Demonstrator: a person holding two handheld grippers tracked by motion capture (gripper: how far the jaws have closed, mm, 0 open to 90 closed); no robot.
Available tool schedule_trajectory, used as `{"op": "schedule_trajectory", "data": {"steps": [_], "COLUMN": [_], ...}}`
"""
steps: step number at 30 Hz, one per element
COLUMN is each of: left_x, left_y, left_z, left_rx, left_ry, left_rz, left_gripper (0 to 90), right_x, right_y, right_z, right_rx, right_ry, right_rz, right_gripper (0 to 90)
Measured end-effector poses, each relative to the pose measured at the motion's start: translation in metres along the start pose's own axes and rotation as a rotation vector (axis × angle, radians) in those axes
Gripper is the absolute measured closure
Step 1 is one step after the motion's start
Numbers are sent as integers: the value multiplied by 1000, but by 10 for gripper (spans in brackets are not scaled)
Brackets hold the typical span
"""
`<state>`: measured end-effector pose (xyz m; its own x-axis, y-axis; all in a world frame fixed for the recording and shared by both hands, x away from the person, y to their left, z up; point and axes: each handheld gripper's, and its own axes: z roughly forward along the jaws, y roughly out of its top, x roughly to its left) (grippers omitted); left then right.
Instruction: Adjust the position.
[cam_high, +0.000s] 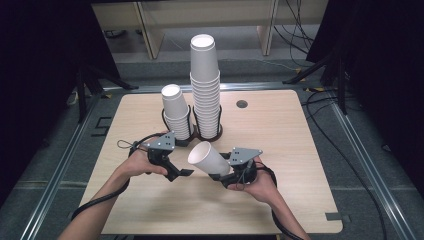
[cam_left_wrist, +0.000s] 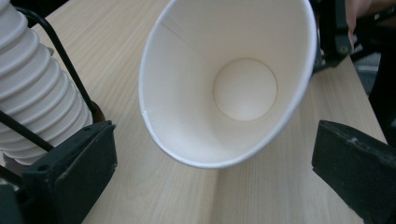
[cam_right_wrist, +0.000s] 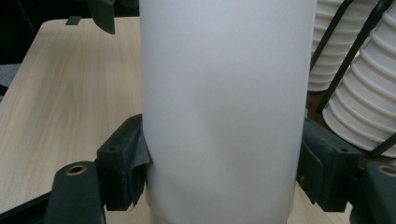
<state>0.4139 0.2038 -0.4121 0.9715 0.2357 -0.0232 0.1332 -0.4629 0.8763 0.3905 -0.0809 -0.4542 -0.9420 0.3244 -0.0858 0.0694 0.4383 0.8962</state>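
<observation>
A white paper cup (cam_high: 209, 159) lies tipped on its side above the middle of the wooden table (cam_high: 300, 165), its open mouth turned toward your left hand and its base end pinched between the two black jaws of your right gripper (cam_high: 227, 170). In the right gripper view the pads press the cup wall from both sides, and the paper creases slightly where they bite. Your left gripper (cam_high: 182, 172) sits just beside the cup's mouth with its jaws spread wide and nothing between them; its own view looks straight into the cup (cam_left_wrist: 229, 84), down to the round bottom. Behind both grippers stand two stacks of nested cups in black wire holders: a short stack (cam_high: 176, 112) on the left and a tall stack (cam_high: 206, 82) on the right, close together. The step in hand looks like a handover or a return of the cup to a stack. To do it well, keep your right grip light so the thin wall does not crumple. If your left gripper takes over, close on the rim only once both pads straddle the wall, then release your right.
</observation>
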Motion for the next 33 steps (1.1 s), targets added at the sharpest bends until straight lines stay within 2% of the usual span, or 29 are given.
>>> {"op": "schedule_trajectory", "data": {"steps": [1, 4, 5, 6, 9, 11, 13, 14, 15, 20, 23, 24, 27, 29, 33], "left_x": [0, 0, -1, -1, -3, -4, -4, -4, -3, -3, -2, -2, -1, -2, -1], "left_y": [-2, -8, -10, -12, -16, -17, -17, -16, -16, -13, -11, -10, -9, -9, -8], "left_z": [1, 5, 5, 8, 12, 14, 17, 17, 18, 21, 25, 24, 27, 27, 28], "left_rx": [-15, -69, -69, -89, -92, -86, -99, -89, -95, -97, -112, -94, -105, -105, -109], "left_ry": [0, -9, -4, -12, -8, -3, -17, -1, -12, -3, -8, -1, -15, -9, -13], "left_rz": [-17, -75, -80, -96, -117, -120, -128, -128, -123, -133, -140, -131, -134, -139, -139], "left_gripper": [0, 0, 0, 0, 0, 0, 0, 0, 0, 0, 0, 0, 0, 0, 0], "right_x": [1, 2, 1, 1, 2, 1, 1, 1, 1, 1, 0, 1, 1, 1, 2], "right_y": [0, -1, -1, -2, -2, -2, -2, -2, -2, -2, -2, -1, -1, -1, -1], "right_z": [0, 1, 1, 1, 2, 2, 3, 3, 3, 4, 4, 4, 5, 6, 7], "right_rx": [-1, -16, -19, -25, -25, -30, -33, -33, -28, -31, -37, -33, -33, -33, -32], "right_ry": [6, -1, -7, -4, -1, -11, -11, -12, -7, -8, -14, -13, -6, -7, 7], "right_rz": [18, 17, 6, 12, 25, 14, 19, 18, 24, 30, 10, 12, 19, 10, 24], "right_gripper": [269, 268, 268, 268, 267, 267, 267, 267, 267, 266, 267, 266, 266, 266, 266]}}
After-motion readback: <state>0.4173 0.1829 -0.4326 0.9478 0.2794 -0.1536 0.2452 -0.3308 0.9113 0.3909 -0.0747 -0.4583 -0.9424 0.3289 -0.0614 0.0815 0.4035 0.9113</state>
